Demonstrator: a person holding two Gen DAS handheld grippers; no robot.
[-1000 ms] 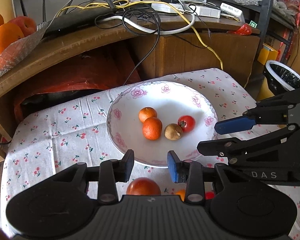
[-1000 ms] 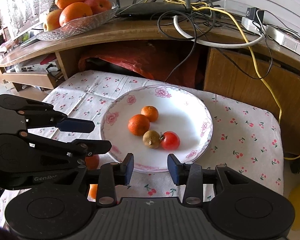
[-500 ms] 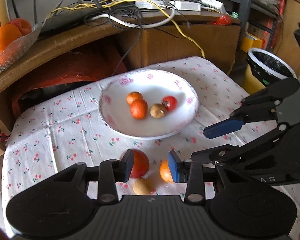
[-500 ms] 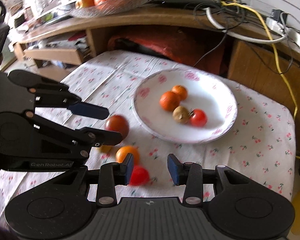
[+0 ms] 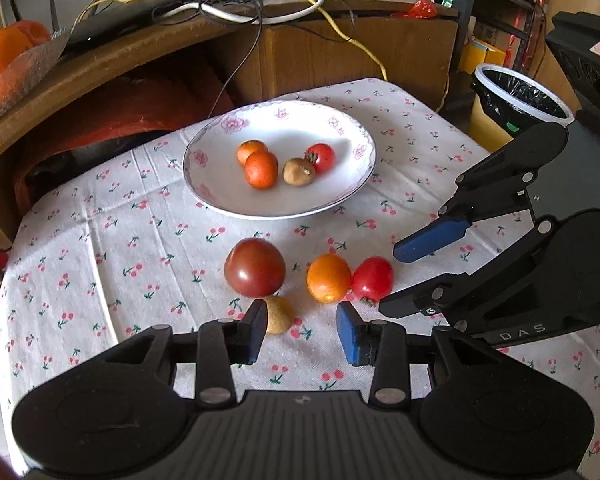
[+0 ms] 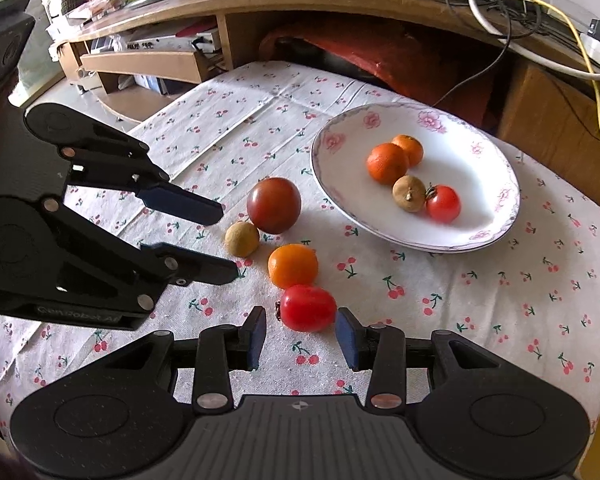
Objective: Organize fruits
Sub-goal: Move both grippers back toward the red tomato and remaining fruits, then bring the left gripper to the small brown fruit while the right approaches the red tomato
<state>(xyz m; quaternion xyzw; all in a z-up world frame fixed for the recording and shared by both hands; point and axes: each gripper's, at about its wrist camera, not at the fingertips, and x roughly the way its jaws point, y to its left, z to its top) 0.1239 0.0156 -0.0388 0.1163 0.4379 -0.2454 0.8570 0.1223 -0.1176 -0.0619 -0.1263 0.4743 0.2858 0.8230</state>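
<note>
My right tool (image 6: 300,338) is spread, with the small red tomato (image 6: 308,307) lying on the surface between its tips. I lower slowly and squeeze softly; it probably rolls easily. My left tool (image 5: 302,330) is spread too, empty.

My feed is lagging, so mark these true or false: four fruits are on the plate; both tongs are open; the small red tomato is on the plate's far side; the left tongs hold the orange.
1. Four fruits lie on the plate. True.
2. Both the left tongs and right tongs are open. True.
3. The loose small red tomato lies beyond the plate. False: it lies on the cloth, just ahead of the right tongs.
4. The left tongs hold the loose orange. False: it rests on the cloth, ungripped.
</note>
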